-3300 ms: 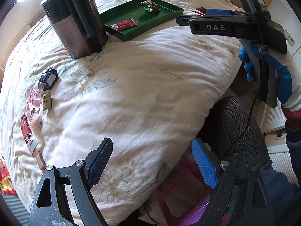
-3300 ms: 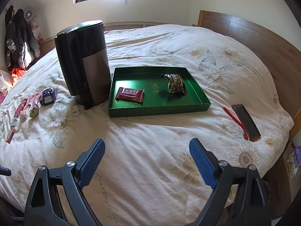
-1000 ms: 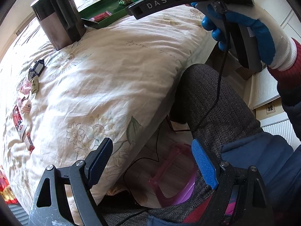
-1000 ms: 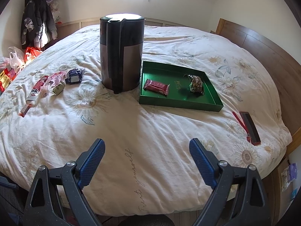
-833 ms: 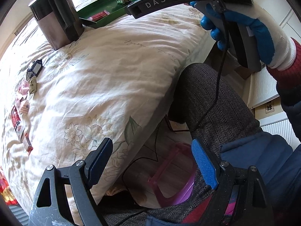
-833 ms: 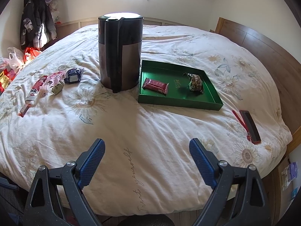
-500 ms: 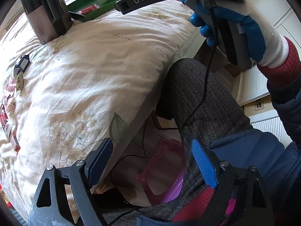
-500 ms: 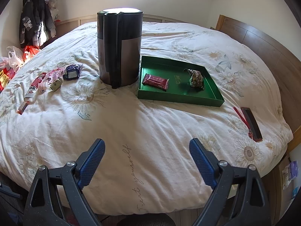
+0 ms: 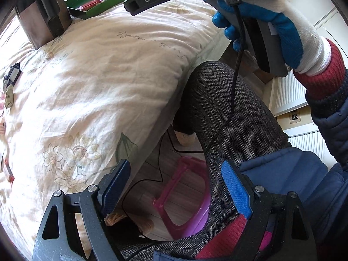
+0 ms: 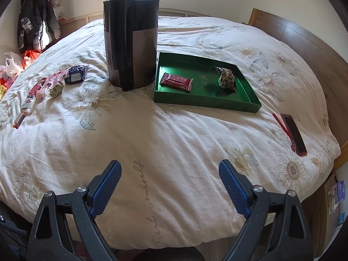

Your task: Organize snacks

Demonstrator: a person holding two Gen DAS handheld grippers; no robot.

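A green tray (image 10: 250,103) lies on the bed and holds a red snack bar (image 10: 176,82) and a dark crinkled packet (image 10: 227,78). Several loose snacks lie at the bed's left: a blue packet (image 10: 75,75), a small green one (image 10: 56,91), pink wrappers (image 10: 44,87). My right gripper (image 10: 169,180) hangs open and empty over the quilt near the bed's front edge. My left gripper (image 9: 176,184) is open and empty too, pointing steeply down past the bed's edge at the floor. The tray (image 9: 102,4) shows at the top of the left wrist view.
A tall dark kettle (image 10: 131,45) stands just left of the tray. A phone with a red strap (image 10: 293,133) lies at the bed's right. Below my left gripper are a pink stool (image 9: 184,198), cables and a person's grey-trousered leg (image 9: 228,108). A blue-gloved hand (image 9: 271,26) holds the right gripper.
My left gripper has tipped further down, so the bed slid up and left and more floor and leg show. The right gripper sank slightly toward the bed. Both stayed open.
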